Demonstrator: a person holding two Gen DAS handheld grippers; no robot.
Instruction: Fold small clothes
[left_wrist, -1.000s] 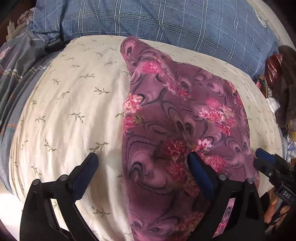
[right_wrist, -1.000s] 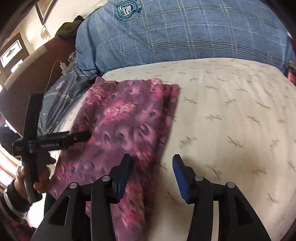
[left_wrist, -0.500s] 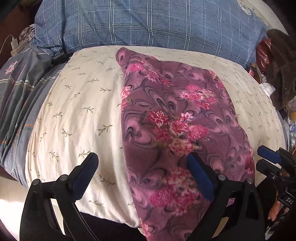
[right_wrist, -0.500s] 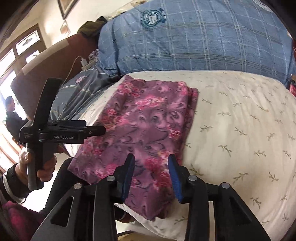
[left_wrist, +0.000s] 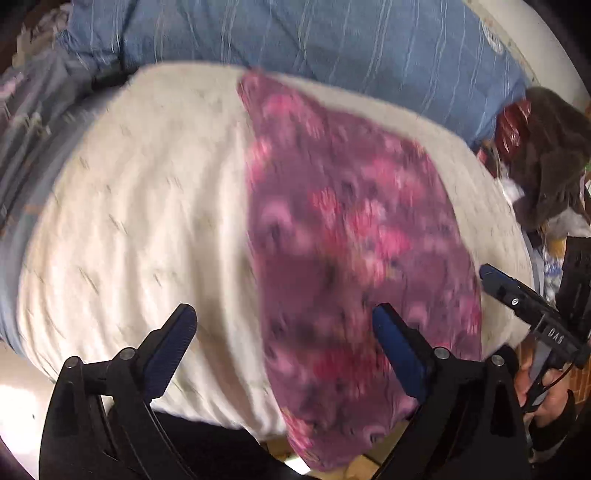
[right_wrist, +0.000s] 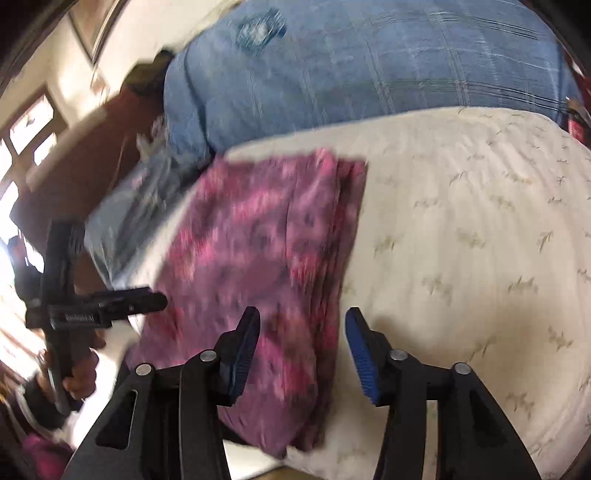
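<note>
A purple garment with pink flowers (left_wrist: 347, 236) lies folded in a long strip on a cream leaf-print cushion (left_wrist: 147, 206); its near end hangs over the cushion's front edge. It also shows in the right wrist view (right_wrist: 258, 266). My left gripper (left_wrist: 284, 350) is open and empty, above the garment's near end and the bare cushion to its left. My right gripper (right_wrist: 301, 350) is open and empty, straddling the garment's right edge. The right gripper shows at the right of the left wrist view (left_wrist: 517, 295); the left gripper shows at the left of the right wrist view (right_wrist: 110, 306). Both views are motion-blurred.
A large blue plaid pillow (left_wrist: 295, 40) lies behind the cushion, also in the right wrist view (right_wrist: 369, 70). Grey-blue bedding (left_wrist: 22, 122) is at the left. Dark clothes and clutter (left_wrist: 546, 162) pile at the right. A wooden headboard and window (right_wrist: 44, 136) stand at the left.
Both grippers have pulled back toward the cushion's front edge and the views have blurred. My right gripper has opened wider. The garment lies as before.
</note>
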